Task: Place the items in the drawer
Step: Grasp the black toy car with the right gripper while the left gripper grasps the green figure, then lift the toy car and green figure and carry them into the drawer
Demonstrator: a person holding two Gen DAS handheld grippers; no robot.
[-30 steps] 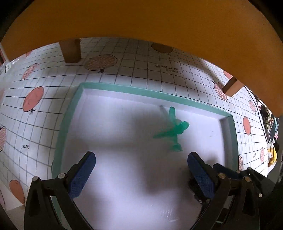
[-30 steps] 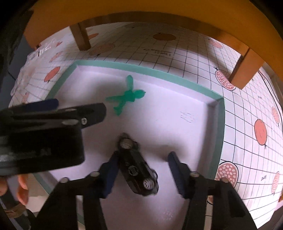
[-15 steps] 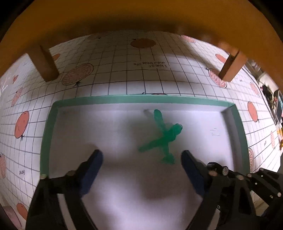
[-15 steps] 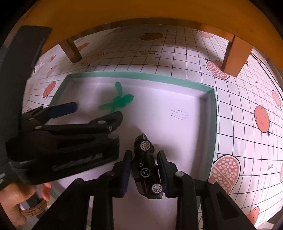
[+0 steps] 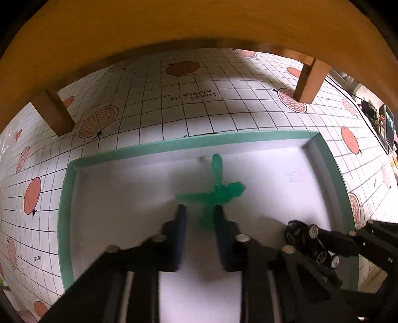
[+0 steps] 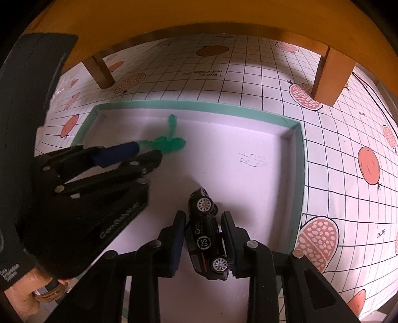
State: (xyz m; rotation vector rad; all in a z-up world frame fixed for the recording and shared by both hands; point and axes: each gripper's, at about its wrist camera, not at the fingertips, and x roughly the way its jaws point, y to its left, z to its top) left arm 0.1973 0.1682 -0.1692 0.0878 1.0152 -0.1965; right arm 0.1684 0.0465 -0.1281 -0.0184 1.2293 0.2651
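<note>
While the yellow-orange wooden frame (image 6: 223, 17) arches over the top of both views on two square legs, the widest thing under it is the smooth white tablecloth (image 5: 223, 109), ruled in a black grid and printed with flat salmon fruit rounds, some seeded. On it lies one shallow rectangular drawer (image 5: 223, 141) with a matte green rim, low walls and a plain pale floor, most of that floor bare, with open room toward its right wall and far corners. Two black, hinged grippers with ribbed blue pads reach down into it. The left gripper (image 5: 199, 211) has its jaws closing, and one leg of the single translucent green toy figure (image 5: 219, 192) sits between them; blur hides whether the pads press it, so the grip cannot be told. That soft, splayed figure lies on the drawer floor close to the far wall. The right gripper (image 6: 203, 238) pinches the one glossy black toy car (image 6: 206, 238) by its sides, silver spoked wheels facing up, low over the floor near the drawer's middle. At the right view's lower left edge, part of a hand (image 6: 27, 295) shows.
</note>
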